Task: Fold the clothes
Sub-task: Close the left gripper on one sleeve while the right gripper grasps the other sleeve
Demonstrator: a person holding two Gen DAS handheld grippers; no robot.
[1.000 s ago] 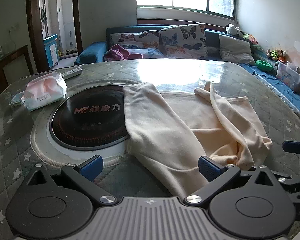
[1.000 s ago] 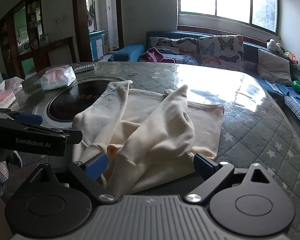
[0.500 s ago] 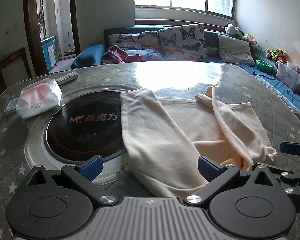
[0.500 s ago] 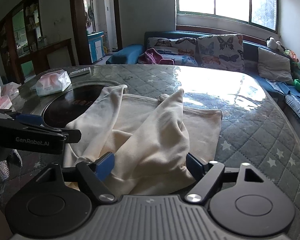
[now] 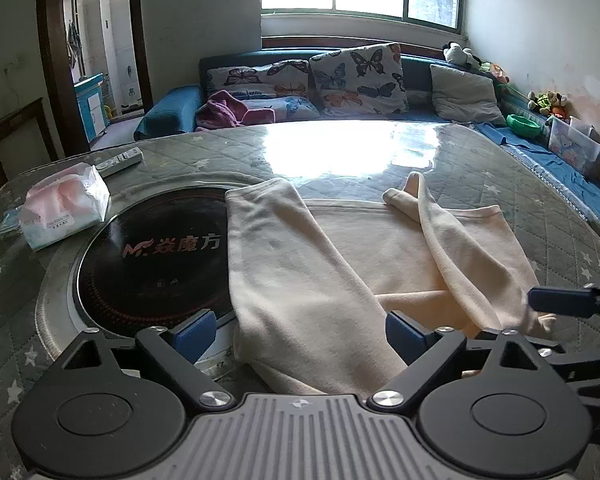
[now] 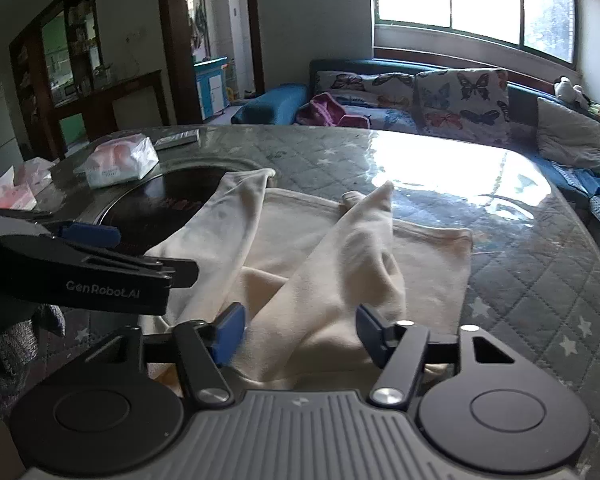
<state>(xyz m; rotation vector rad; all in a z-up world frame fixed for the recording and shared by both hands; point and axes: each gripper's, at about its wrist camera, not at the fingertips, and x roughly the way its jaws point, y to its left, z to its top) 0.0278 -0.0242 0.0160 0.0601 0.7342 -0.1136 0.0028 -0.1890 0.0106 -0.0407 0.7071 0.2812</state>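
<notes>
Left wrist view puts your left gripper [image 5: 296, 332] low over the near edge of the cream-coloured soft knit garment [image 5: 380, 256], which lies spread on the round table with a grey quilted, star-printed cover under clear plastic [image 5: 500, 176]. Its blue pads [image 5: 190, 330] stand wide to either side of the garment's left sleeve [image 5: 284, 264], which runs from a cuff near the table's middle back toward you; the jaws are closing, with that sleeve between them but the pads not yet pressing on it. The sleeve's left edge overlaps the black round cooktop disc with red lettering set in the table [image 5: 148, 256].

Your right gripper [image 6: 300, 330] sits over the other sleeve [image 6: 348, 264], which rises in a loose ridge to a pointed cuff. Its jaws are closing too, narrower than the left pair. The left pad [image 6: 230, 332] sits right against the fabric, but you cannot tell from this angle whether either pad is pinching yet. The garment's body lies flat behind both sleeves, its far hem toward the window.

On the far left of the table rest a white plastic pack of tissues [image 5: 64, 212] and a slim white remote control [image 5: 120, 162], both apart from the garment.
</notes>
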